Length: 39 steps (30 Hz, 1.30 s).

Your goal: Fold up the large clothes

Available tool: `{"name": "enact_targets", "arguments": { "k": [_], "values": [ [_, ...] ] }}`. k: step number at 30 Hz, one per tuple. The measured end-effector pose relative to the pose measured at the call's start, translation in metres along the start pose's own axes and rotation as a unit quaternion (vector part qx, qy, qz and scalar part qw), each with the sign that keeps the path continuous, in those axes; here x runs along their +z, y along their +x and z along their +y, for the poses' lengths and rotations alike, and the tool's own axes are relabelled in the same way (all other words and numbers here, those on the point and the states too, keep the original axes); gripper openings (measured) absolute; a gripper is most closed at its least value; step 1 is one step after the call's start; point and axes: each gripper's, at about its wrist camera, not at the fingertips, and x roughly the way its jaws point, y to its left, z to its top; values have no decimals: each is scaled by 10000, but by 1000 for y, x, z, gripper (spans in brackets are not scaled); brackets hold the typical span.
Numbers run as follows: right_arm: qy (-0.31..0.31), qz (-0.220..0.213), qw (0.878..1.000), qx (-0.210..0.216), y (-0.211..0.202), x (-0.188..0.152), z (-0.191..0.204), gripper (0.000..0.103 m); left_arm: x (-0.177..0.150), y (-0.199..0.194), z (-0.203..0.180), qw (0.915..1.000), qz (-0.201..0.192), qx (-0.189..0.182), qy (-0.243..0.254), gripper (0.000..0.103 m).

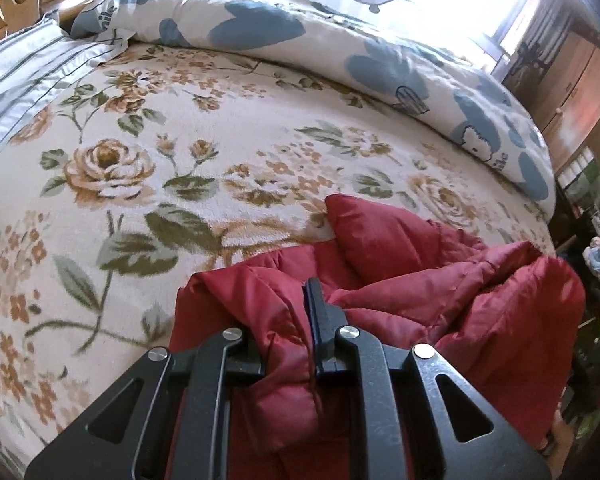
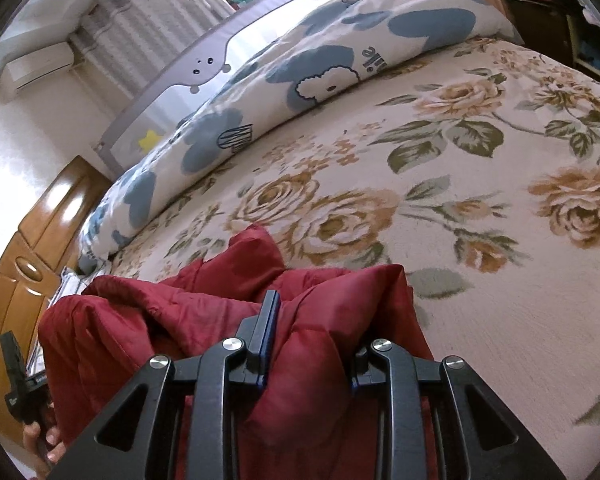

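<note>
A dark red quilted jacket (image 1: 440, 292) hangs bunched between my two grippers over the near edge of the bed; it also shows in the right wrist view (image 2: 204, 320). My left gripper (image 1: 288, 320) is shut on a fold of the jacket; one finger (image 1: 314, 308) shows, the other is buried in cloth. My right gripper (image 2: 300, 332) is shut on another fold, with one finger (image 2: 266, 328) visible and the other hidden under fabric. The left gripper's handle and the hand holding it (image 2: 24, 396) appear at the lower left of the right wrist view.
The bed is covered by a cream blanket with a rose print (image 1: 180, 160). A rolled white duvet with blue flowers (image 1: 340, 52) lies along its far side by a grey bed rail (image 2: 204, 68). A striped pillow (image 1: 24, 76) and wooden headboard (image 2: 32, 256) are nearby.
</note>
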Motion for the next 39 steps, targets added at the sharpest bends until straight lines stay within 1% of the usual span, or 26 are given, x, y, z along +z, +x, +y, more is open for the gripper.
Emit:
{"name": "enact_targets", "arguments": {
  "k": [4,6,9,12,14,17,19,22,24,25,28,30,31,34,37,39],
  "values": [
    [36,18,9998,-181,19,3,-2,27,2,20,-3,9998,62,166,69,16],
    [93,61,9997,-223,29,3,-4,29,4,27,-5,9996,76,236,113,16],
    [164,119,9993,-306,41,4,-9,29,7,31,-9,9995,85,281,144,16],
    [193,146,9990,-377,50,4,-12,29,10,27,-9,9996,82,226,149,16],
    [167,140,9989,-422,54,4,-13,29,10,20,-9,9996,44,186,210,16],
    [131,122,9989,-442,57,3,-11,29,8,7,-12,9994,-1,176,312,20],
    [112,114,9989,-440,58,3,-11,29,6,-5,-13,9991,-56,220,349,26],
    [88,100,9988,-463,60,3,-11,29,2,-28,-18,9986,-187,214,451,30],
    [120,103,9988,-464,62,3,-13,29,-2,-47,-22,9981,-331,101,518,34],
    [133,105,9988,-463,62,3,-13,29,-5,-58,-25,9976,-415,-19,549,35],
    [124,107,9987,-480,62,4,-12,29,-18,-80,-37,9956,-513,-283,728,39],
    [134,105,9987,-473,62,4,-13,30,-34,-86,-50,9934,-428,-574,893,39],
    [136,105,9987,-477,62,4,-13,30,-46,-84,-60,9916,-300,-728,1023,39],
    [128,119,9987,-473,61,5,-12,30,-69,-68,-80,9878,1,-861,1300,39],
    [201,190,9991,-327,51,10,-13,34,-83,-47,-89,9870,214,-714,1422,40],
    [249,189,9993,-213,40,13,-13,40,-86,-33,-92,9869,244,-526,1508,42]
  ]
}}
